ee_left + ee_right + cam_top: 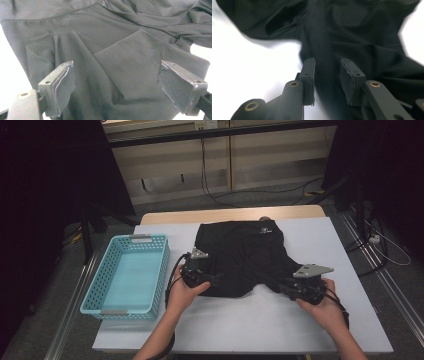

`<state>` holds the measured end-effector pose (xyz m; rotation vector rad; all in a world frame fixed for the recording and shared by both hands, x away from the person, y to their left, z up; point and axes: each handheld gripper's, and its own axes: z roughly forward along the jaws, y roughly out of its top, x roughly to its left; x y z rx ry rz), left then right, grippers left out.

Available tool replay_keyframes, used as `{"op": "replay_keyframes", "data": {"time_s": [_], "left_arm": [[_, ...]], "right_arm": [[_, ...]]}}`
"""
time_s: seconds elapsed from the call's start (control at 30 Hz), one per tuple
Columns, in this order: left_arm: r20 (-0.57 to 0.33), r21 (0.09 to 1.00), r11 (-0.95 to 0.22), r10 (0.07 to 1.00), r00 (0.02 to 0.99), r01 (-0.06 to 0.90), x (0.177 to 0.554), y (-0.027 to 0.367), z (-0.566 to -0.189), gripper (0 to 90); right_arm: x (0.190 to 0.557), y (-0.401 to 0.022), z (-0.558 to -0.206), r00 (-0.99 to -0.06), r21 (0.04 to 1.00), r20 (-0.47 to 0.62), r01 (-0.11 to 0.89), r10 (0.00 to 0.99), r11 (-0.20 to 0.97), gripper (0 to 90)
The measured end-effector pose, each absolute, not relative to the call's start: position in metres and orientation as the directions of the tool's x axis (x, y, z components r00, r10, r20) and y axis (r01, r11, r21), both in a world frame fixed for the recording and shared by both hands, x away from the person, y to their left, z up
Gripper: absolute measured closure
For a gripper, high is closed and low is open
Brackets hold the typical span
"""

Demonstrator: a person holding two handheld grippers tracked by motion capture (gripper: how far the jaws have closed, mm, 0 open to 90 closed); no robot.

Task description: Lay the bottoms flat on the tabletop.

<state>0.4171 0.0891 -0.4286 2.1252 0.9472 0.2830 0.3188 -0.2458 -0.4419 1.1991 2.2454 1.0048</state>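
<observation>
White-covered desk (260, 320) carried black garment (240, 252). We kept left gripper (116, 85) jaws wide over cloth, nothing pinched. Right gripper (327, 75) jaws part-open, empty.

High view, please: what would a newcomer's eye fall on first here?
A black garment lies spread in the middle of the white table, dark against the pale top. A person's two hands hold grippers at its near edge: the left gripper with jaws wide over the cloth, the right gripper with jaws narrowly apart. At the table's left sits a turquoise basket with nothing in it.
</observation>
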Motion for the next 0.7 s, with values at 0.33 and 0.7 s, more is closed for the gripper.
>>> {"op": "replay_keyframes", "data": {"time_s": [0.33,0.7], "left_arm": [[-0.110,0.731,-0.413,0.714,0.692,0.543,0.417,0.093,-0.428,15.0],[-0.114,0.734,-0.411,0.709,0.696,0.540,0.417,0.090,-0.428,15.1]], "right_arm": [[0.323,-0.232,-0.447,-0.591,0.703,-0.037,0.558,0.806,0.441,88.0],[0.322,-0.206,-0.420,-0.632,0.802,0.074,0.498,0.771,0.331,87.9]]}}
